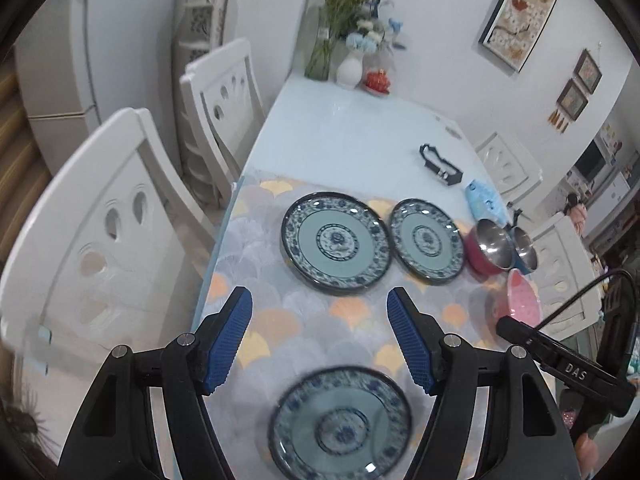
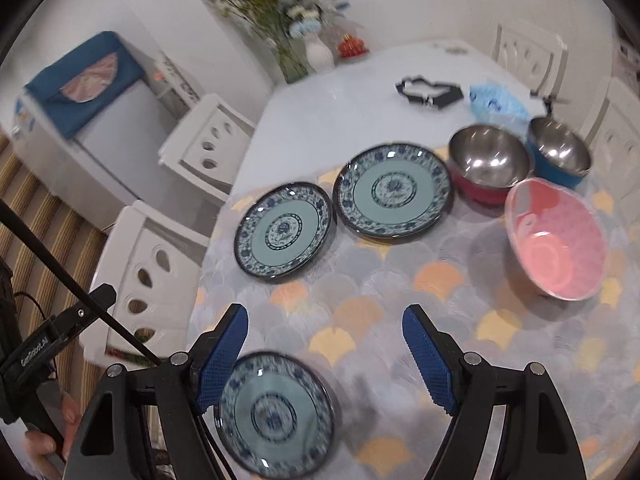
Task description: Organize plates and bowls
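Three blue patterned plates lie on the tabletop [image 2: 400, 320], on a mat with a fan pattern. The near plate [image 1: 340, 422] is alone at the front edge. The left gripper [image 1: 320, 336] hangs above it with the fingers open and nothing between them. The right gripper [image 2: 326, 354] is also open and empty, with the near plate under its left finger. The other two plates [image 2: 284, 230] [image 2: 394, 190] lie side by side farther back. Right of them stand a red bowl [image 2: 486, 166], a blue bowl [image 2: 558, 152] and a pink bowl [image 2: 556, 238], close together.

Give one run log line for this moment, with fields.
left gripper: open, empty | right gripper: open, empty | plates: three apart, unstacked | nearest plate: below grippers
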The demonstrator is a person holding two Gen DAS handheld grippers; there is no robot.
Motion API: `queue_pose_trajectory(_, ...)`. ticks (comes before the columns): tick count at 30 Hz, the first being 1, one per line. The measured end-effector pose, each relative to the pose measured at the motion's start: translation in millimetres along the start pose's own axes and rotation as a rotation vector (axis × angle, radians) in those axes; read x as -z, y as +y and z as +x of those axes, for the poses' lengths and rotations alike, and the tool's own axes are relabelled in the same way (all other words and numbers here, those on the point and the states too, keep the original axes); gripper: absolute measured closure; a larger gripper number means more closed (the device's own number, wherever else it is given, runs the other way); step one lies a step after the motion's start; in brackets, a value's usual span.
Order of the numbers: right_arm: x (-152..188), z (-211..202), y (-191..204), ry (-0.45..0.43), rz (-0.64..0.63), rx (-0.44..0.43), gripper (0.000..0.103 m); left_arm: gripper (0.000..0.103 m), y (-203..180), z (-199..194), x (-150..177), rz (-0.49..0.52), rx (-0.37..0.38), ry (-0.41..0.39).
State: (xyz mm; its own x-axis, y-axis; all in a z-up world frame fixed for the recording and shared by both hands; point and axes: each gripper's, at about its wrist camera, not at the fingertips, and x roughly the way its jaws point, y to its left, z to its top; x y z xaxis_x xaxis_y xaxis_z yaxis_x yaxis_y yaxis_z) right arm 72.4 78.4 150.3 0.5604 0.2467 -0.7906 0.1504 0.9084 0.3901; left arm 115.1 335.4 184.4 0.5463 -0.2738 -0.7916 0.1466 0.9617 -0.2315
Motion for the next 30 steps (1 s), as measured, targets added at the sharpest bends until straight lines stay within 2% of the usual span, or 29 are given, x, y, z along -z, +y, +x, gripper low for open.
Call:
queue_pose_trajectory(7,-14,84,5,0.137,0.091,0.028,0.029,0.034,15,86,-30,0.043,-0.031,0.092)
queue_pose_trajectory(16,-33,138,9,0.174,0.092,0.099,0.033,0.040,41,165,-55,-0.043,0.049,0.157)
queue_pose_trajectory(22,-52,171,12,0.187,0.072,0.112,0.042,0.060,49,205,-67,-0.047,0.098,0.204)
queue_pose_trajectory(25,-57,186,12,0.197,0.057,0.105,0.046,0.066,50,220,-71,-0.040,0.117,0.207)
queue_pose_trajectory(26,-58,191,12,0.200,0.052,0.095,0.049,0.072,51,223,-71,-0.041,0.124,0.206)
queue_pose_trajectory(30,-60,202,12,0.207,0.034,0.080,0.056,0.074,54,234,-73,-0.046,0.162,0.208)
